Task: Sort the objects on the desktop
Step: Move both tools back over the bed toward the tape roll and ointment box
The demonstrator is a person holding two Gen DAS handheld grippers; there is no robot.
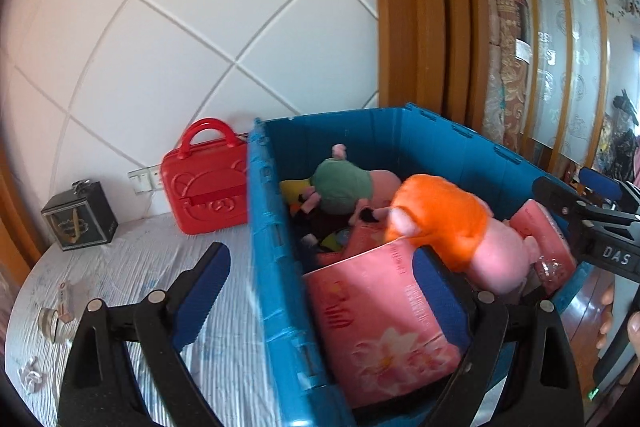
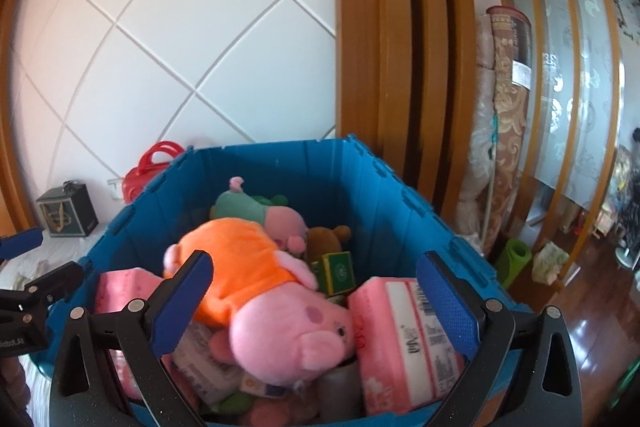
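On the left, a small black gift box with a gold ribbon [image 1: 80, 217] sits on the white crinkly table cover [image 1: 132, 267], near the wall. Next to it stands a red plastic bag-shaped case with a bear face [image 1: 206, 183], touching the side of the big blue plastic box [image 1: 268, 247]. The left gripper [image 1: 320, 291] has its two blue pads spread wide, one outside the blue box wall and one inside, beside a pink packet of tissues with a flower on it [image 1: 376, 327]; the pads pinch nothing. Inside the blue box lie soft toys: a pink pig toy in a green dress [image 2: 256, 209] at the back, and a bigger pink pig toy in an orange dress [image 2: 260, 287] on top of the pile. The right gripper [image 2: 316, 307] is open as wide as it goes, with the orange-dress pig between its pads but not squeezed. Beside the pig's head is another pink tissue packet [image 2: 404, 339]. A small green box [image 2: 338, 273] and a brown soft toy [image 2: 328, 239] sit behind.
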